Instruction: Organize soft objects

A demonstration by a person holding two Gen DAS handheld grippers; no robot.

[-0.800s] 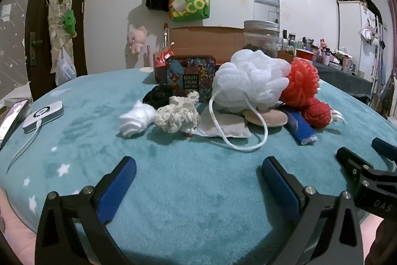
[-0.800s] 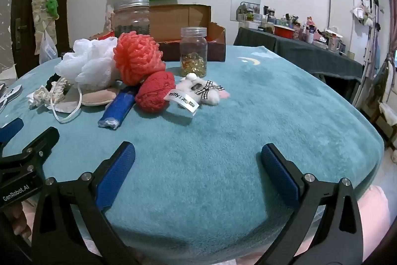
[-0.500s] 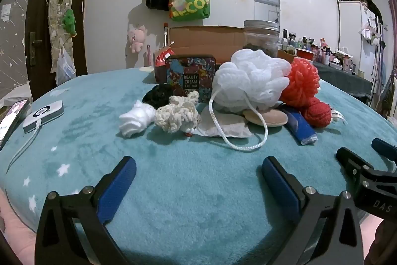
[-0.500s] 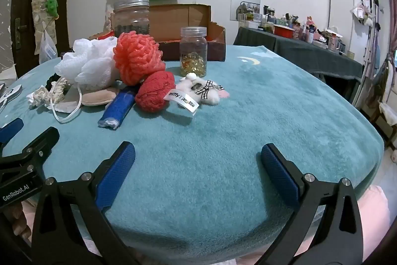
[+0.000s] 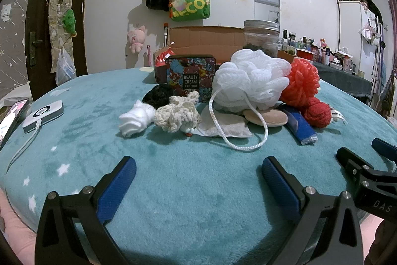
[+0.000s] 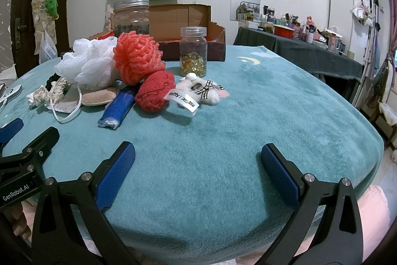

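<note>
Nothing has moved since the earlier frames: both my grippers hover at the near edge of the teal blanket (image 5: 173, 190), and the soft pile sits untouched further in. My left gripper (image 5: 198, 174) and right gripper (image 6: 197, 157) both stand wide open with only blanket between the pads. Hard to read: the black scrunchie (image 5: 158, 93) is half hidden behind the cream scrunchie (image 5: 176, 113), and the phone (image 5: 11, 116) is cut off at the left edge. I count two loofahs, white (image 5: 250, 81) and coral (image 6: 137, 58), one red pouch (image 6: 153, 91), one blue roll (image 6: 119, 108), one tan puff (image 5: 268, 116), one plush (image 6: 198, 90). Two jars: the big one (image 6: 131, 16) holds something dark, the small one (image 6: 193, 51) yellow capsules. What lies inside the far cardboard box (image 6: 188, 19) I cannot tell.
</note>
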